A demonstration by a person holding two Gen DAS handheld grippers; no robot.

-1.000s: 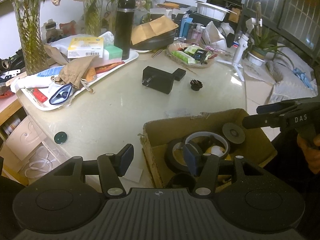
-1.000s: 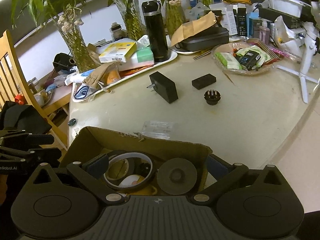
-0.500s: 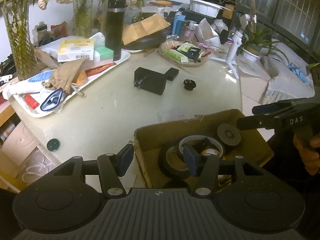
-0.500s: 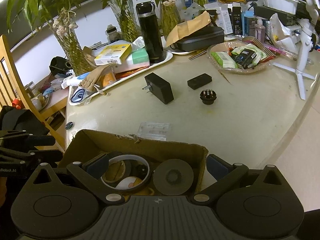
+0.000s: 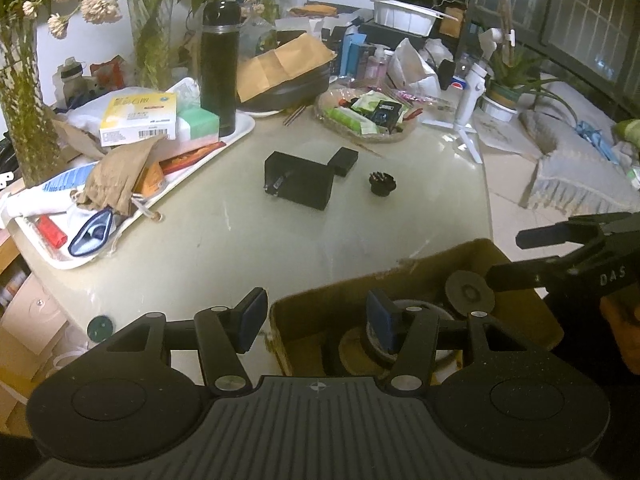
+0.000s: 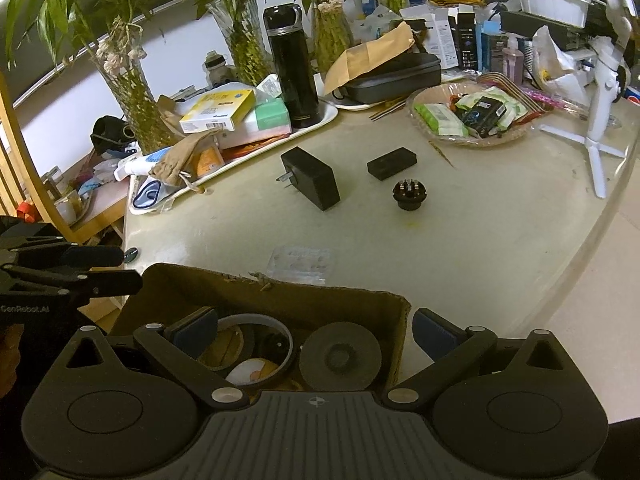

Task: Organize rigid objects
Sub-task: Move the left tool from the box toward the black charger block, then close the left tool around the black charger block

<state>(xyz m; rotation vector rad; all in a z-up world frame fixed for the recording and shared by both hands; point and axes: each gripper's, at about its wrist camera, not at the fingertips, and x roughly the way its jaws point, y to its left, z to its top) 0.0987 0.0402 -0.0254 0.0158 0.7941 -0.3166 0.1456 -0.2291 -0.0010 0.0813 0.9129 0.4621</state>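
Note:
A cardboard box (image 5: pixel 328 300) (image 6: pixel 280 292) stands at the table's near edge, holding tape rolls, a white ring (image 6: pixel 256 320) and a grey disc (image 5: pixel 466 292) (image 6: pixel 340 356). My left gripper (image 5: pixel 316 320) is open and straddles the box's left wall without pressing it. My right gripper (image 6: pixel 316 330) is open wide across the right wall, and its fingers (image 5: pixel 520 238) reach in from the right. Farther out on the table lie a black power adapter (image 5: pixel 298 184) (image 6: pixel 310 178), a small black block (image 5: pixel 345 161) (image 6: pixel 392 163) and a round black plug (image 5: pixel 382 184) (image 6: pixel 408 195).
A white tray (image 5: pixel 240 136) with boxes, a paper pouch and a black flask (image 5: pixel 220 68) fills the left. A wicker dish of packets (image 5: pixel 368 120), a white tripod (image 5: pixel 468 120) and vases stand behind. A clear packet (image 6: pixel 300 260) lies before the box.
My left gripper has shifted a little beside the box, so the table sits lower in its view. The right gripper has kept still. Neither gripper's jaws have changed.

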